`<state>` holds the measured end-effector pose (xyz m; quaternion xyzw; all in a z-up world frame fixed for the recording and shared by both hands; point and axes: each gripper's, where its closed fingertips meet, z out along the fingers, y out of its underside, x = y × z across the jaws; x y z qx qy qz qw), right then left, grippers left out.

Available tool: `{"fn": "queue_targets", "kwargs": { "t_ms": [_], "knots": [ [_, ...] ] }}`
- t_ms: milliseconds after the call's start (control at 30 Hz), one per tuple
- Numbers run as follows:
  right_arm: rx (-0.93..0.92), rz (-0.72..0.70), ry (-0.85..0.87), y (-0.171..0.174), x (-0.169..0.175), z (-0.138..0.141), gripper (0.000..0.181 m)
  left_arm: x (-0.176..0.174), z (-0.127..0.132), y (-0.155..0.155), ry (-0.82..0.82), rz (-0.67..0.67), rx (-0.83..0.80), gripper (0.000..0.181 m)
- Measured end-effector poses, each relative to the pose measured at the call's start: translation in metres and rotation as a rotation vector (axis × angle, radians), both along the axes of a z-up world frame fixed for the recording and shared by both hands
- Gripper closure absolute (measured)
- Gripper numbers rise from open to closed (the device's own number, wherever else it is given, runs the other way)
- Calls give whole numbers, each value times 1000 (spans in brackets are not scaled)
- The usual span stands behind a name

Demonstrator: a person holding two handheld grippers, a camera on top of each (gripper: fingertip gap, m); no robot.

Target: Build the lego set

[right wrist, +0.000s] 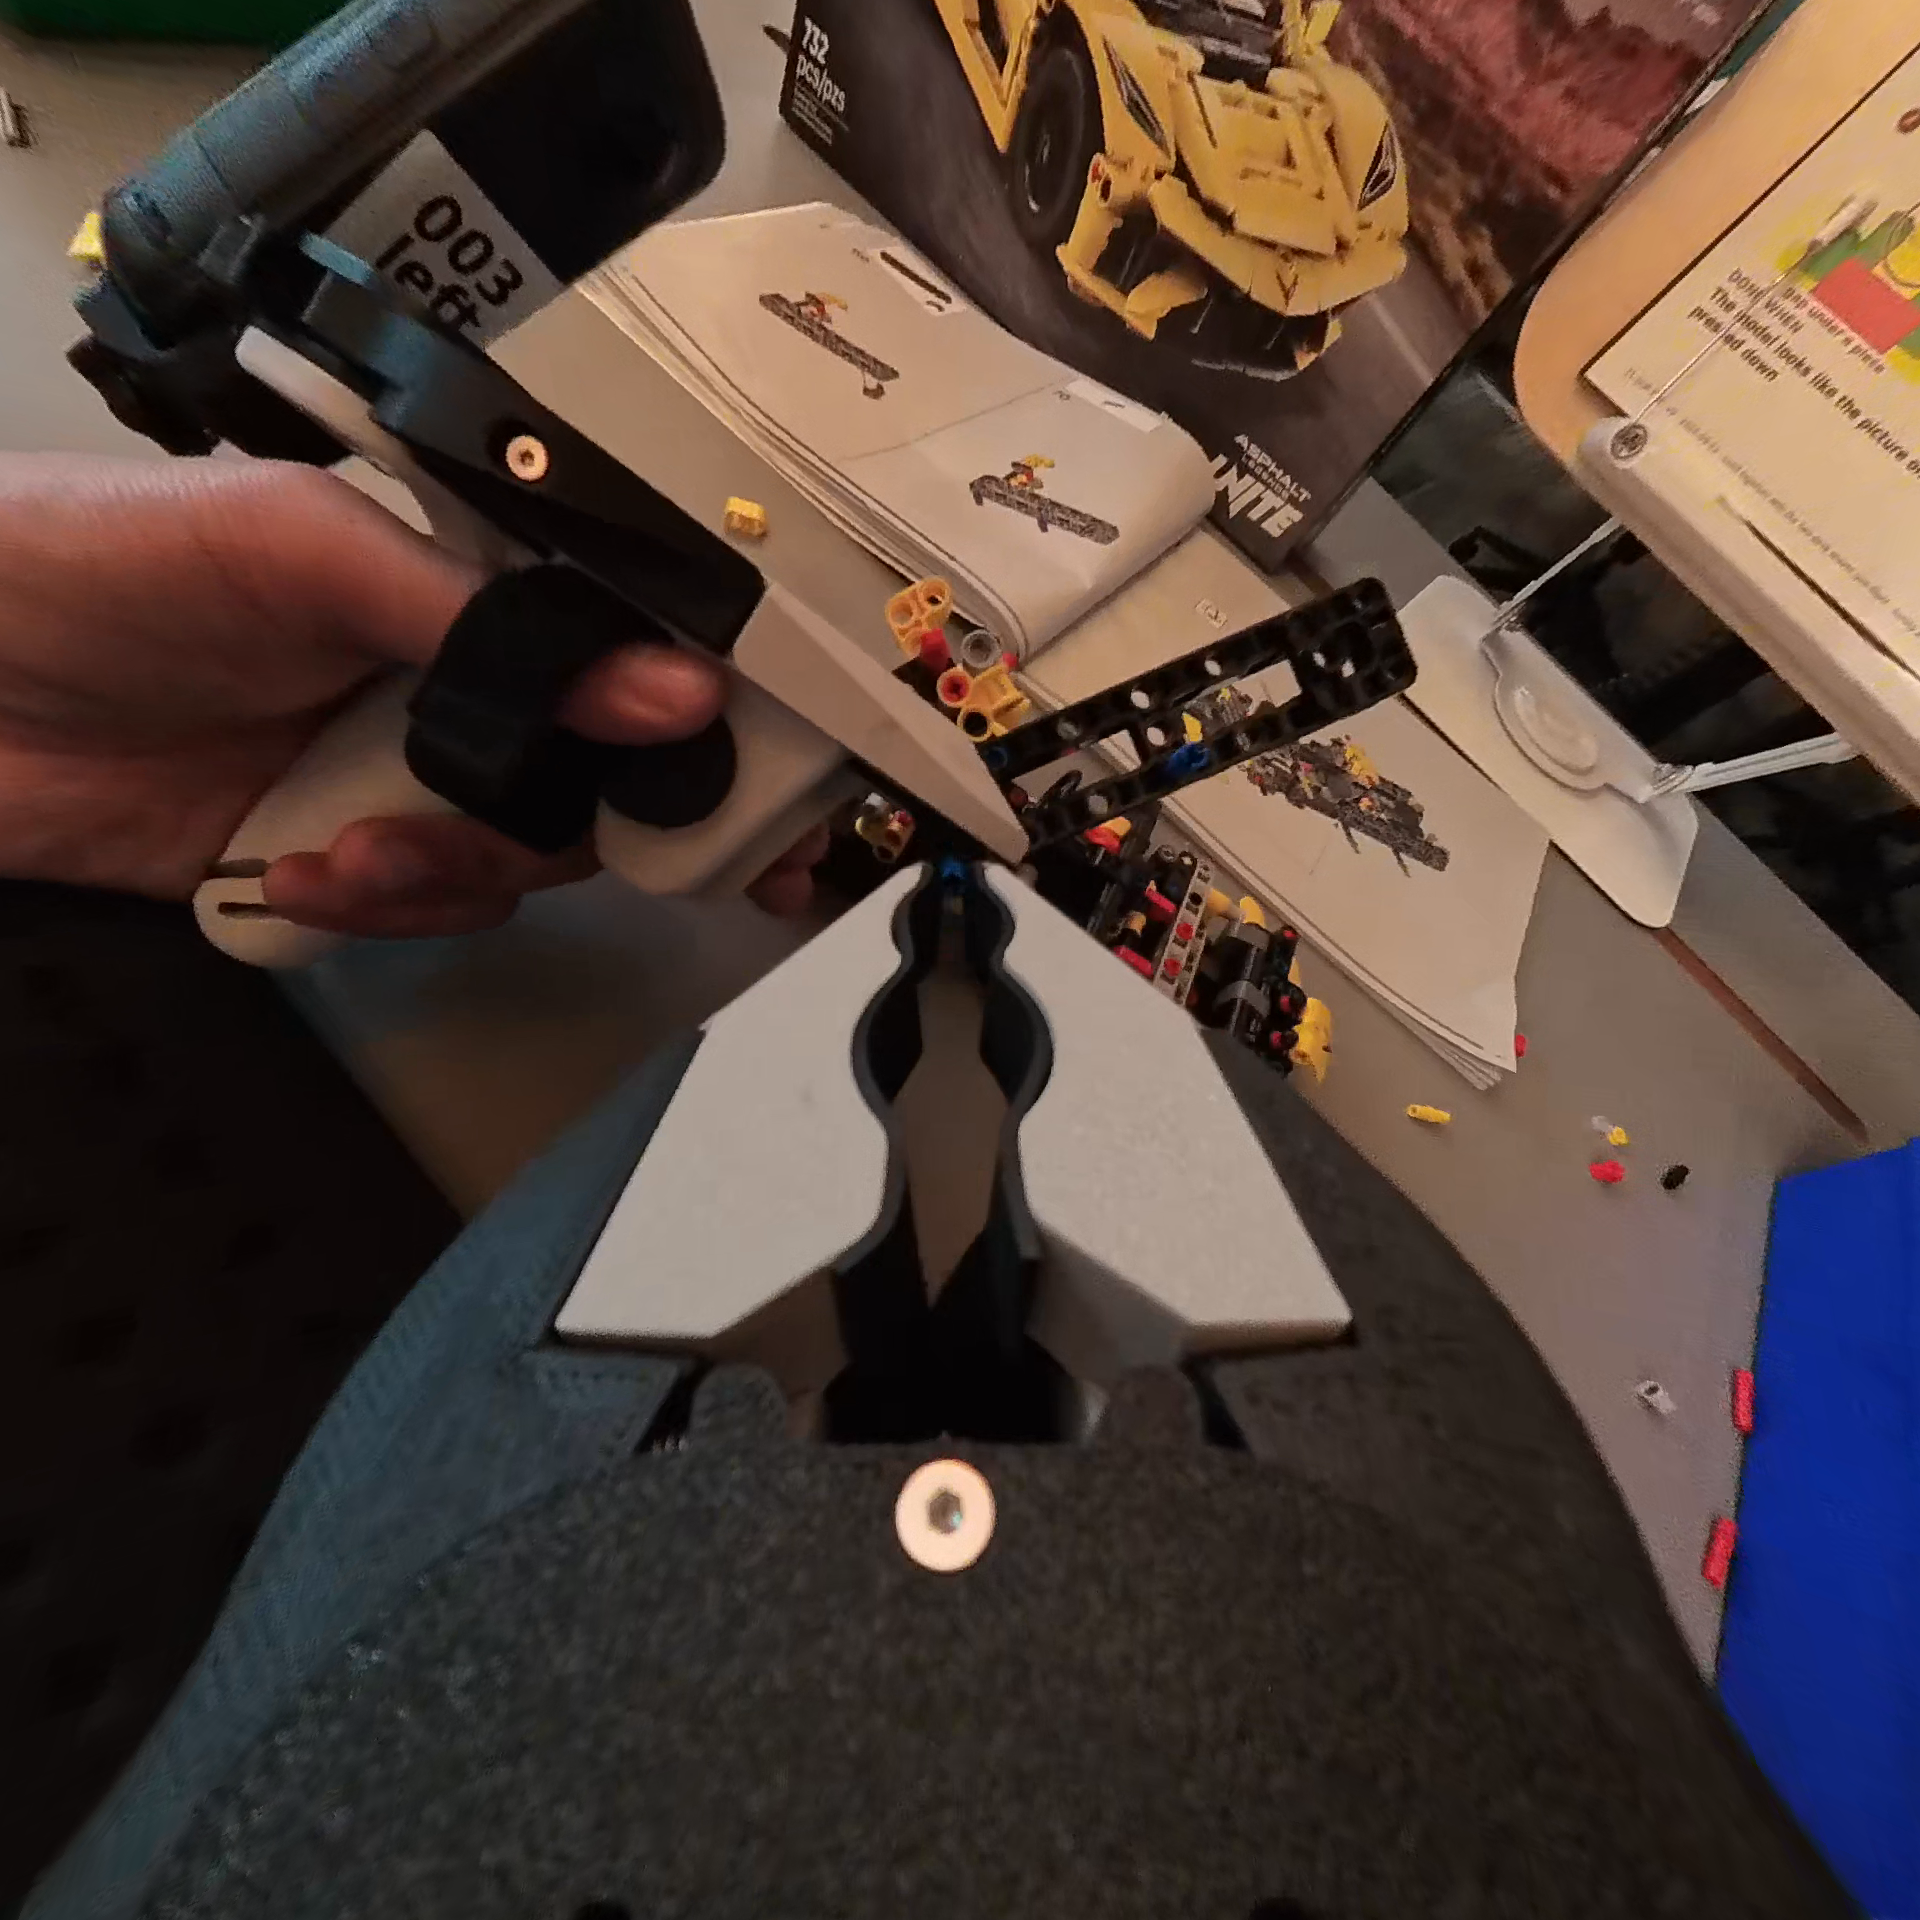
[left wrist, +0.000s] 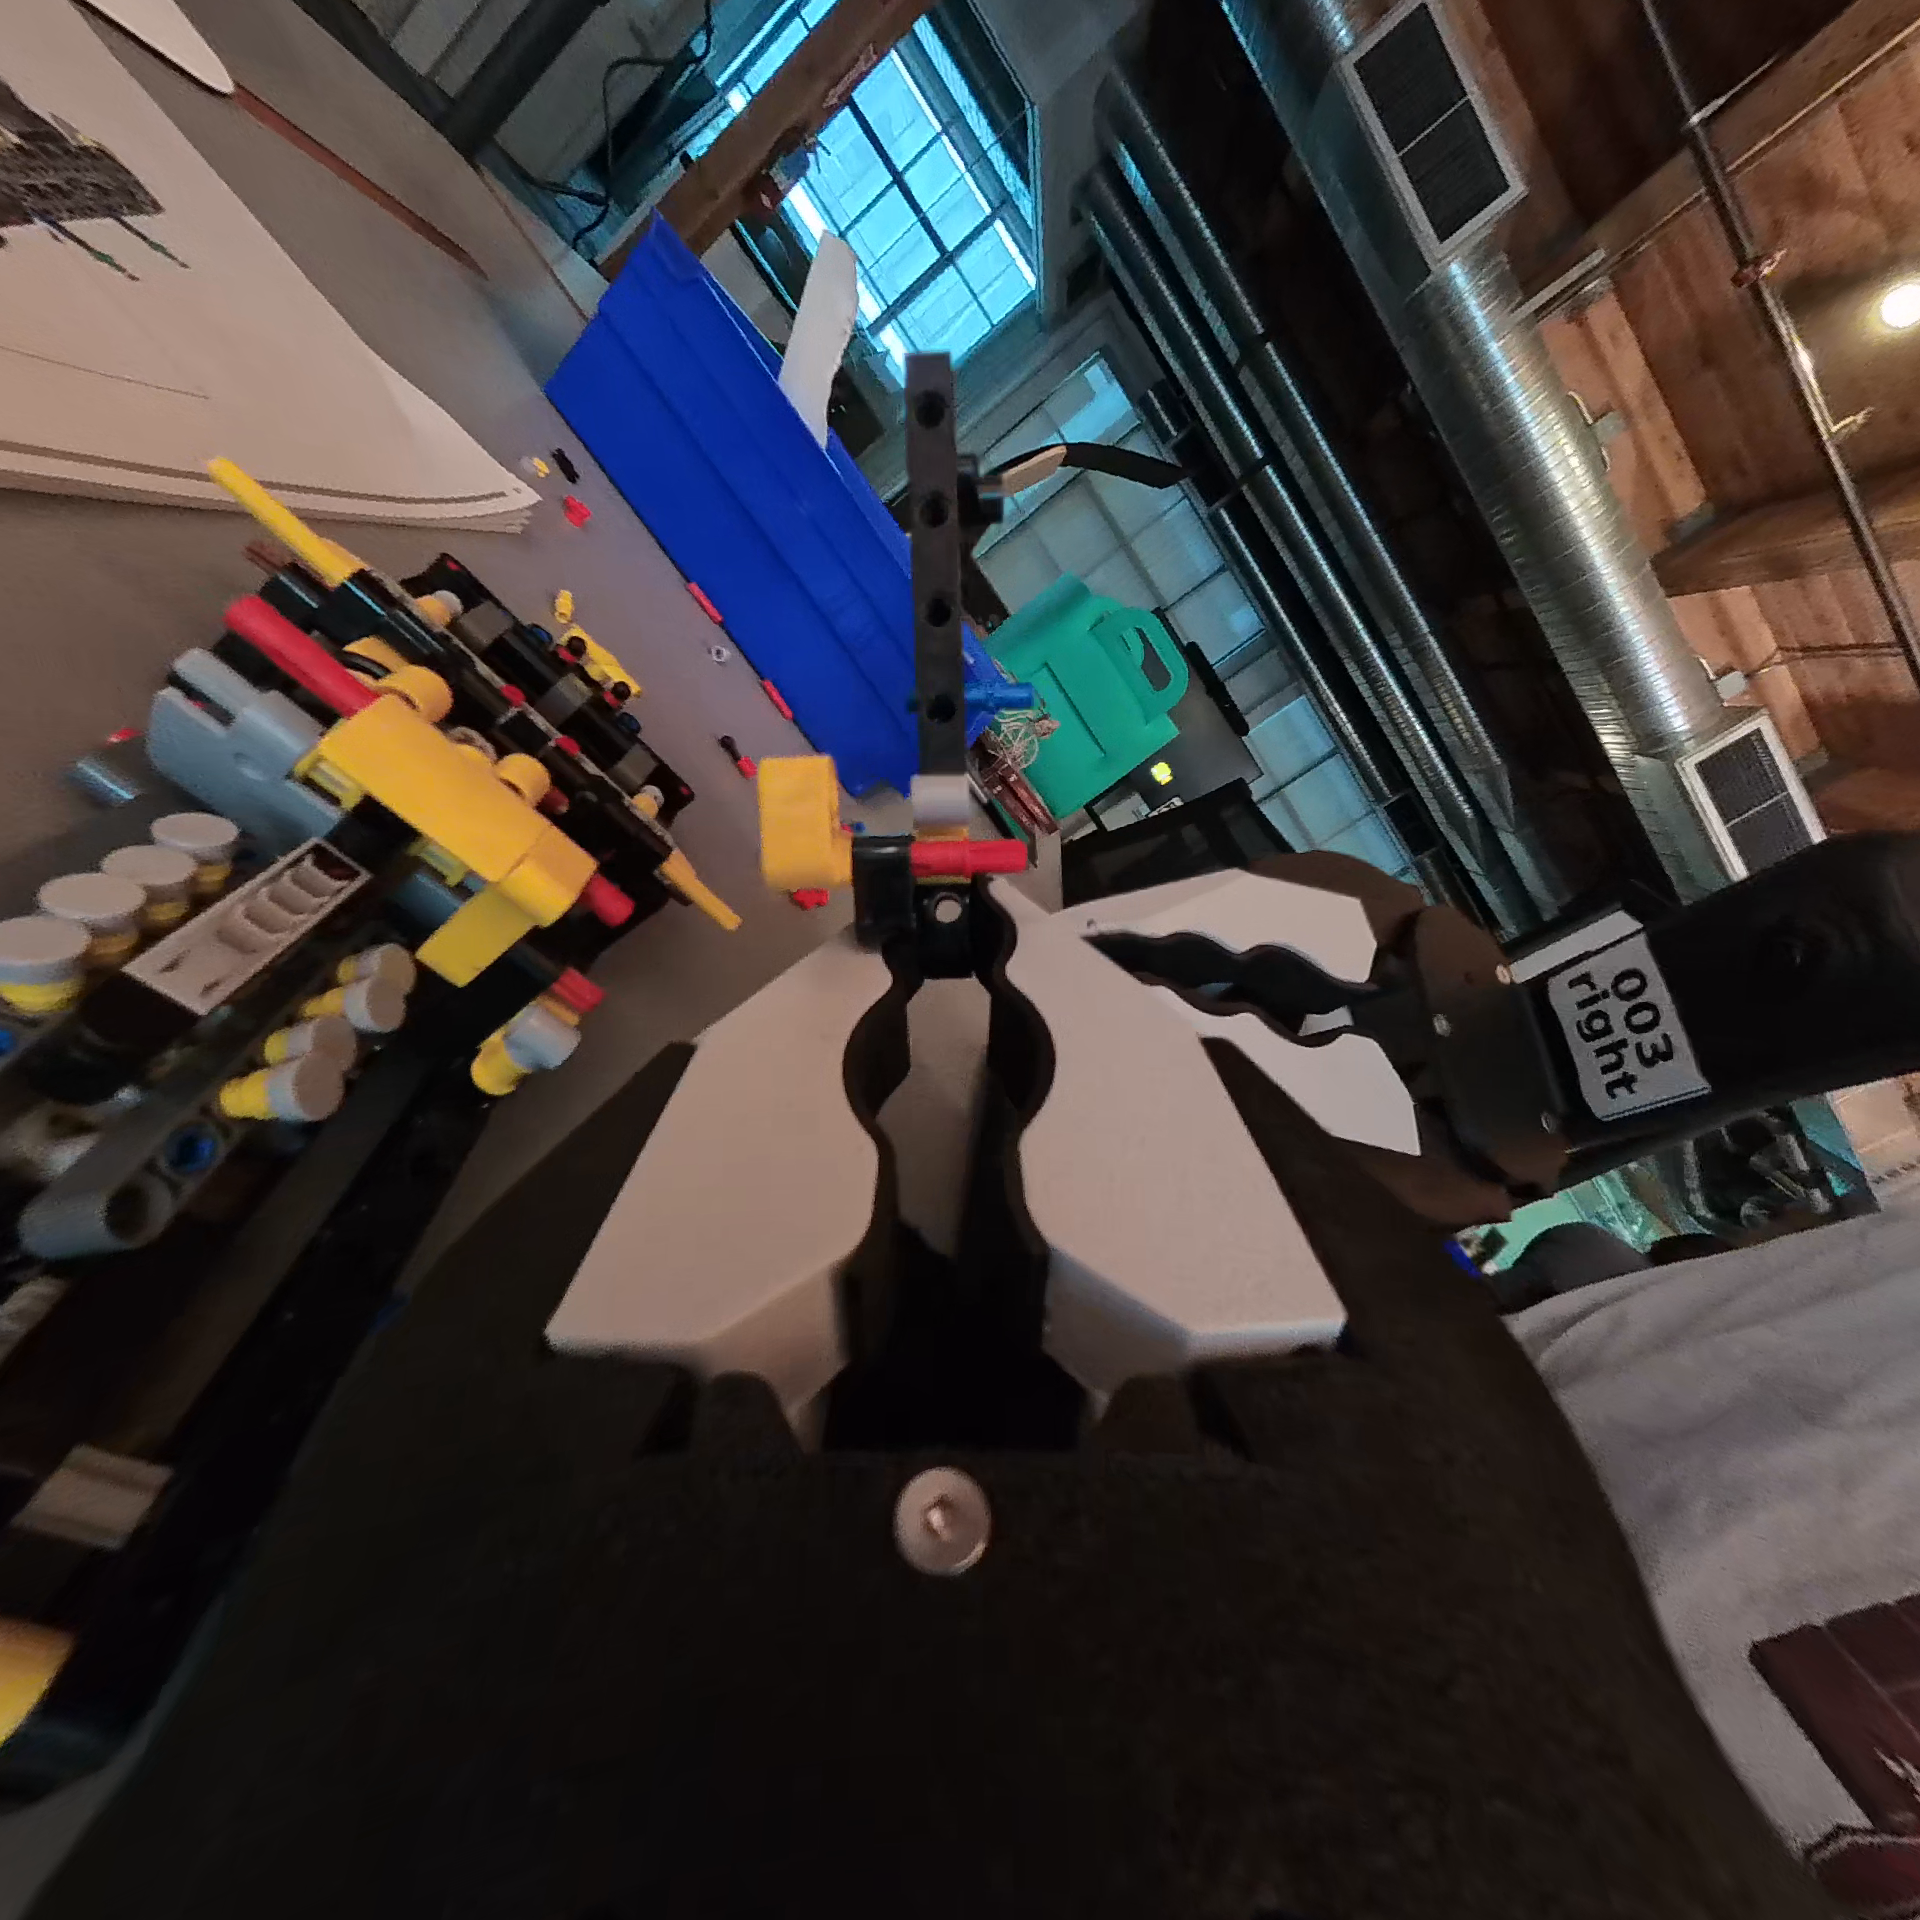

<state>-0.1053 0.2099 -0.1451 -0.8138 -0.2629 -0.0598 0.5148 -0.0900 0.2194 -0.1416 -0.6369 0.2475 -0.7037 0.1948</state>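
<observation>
Left wrist view: the left gripper point(left wrist: 940, 914) is clamped on a black frame piece point(left wrist: 932, 582) pointing to twelve o'clock; the right gripper point(left wrist: 1117, 948), bearing a printed label, sits at three o'clock, its jaws nearly together. Right wrist view: the right gripper pinches a small blue pin point(right wrist: 951, 878); the printed lego box point(right wrist: 1195, 208) stands at one o'clock.

Dim warm indoor light, window point(left wrist: 914, 218) blown cyan, ceiling lamp point(left wrist: 1899, 307) glaring; heavy fisheye warp, motion blur at frame edges
</observation>
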Motion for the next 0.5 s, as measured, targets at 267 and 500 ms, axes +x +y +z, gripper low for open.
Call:
{"fn": "queue_targets", "kwargs": {
  "t_ms": [267, 500],
  "knots": [
    [0, -21, -82, 2, 1, -4, 177, 0, -5, 1, 30, 13, -7, 174],
    [-40, -31, -92, 0, 0, -3, 177, 0, -3, -1, 59, 29, 96, 174]
  ]
}}
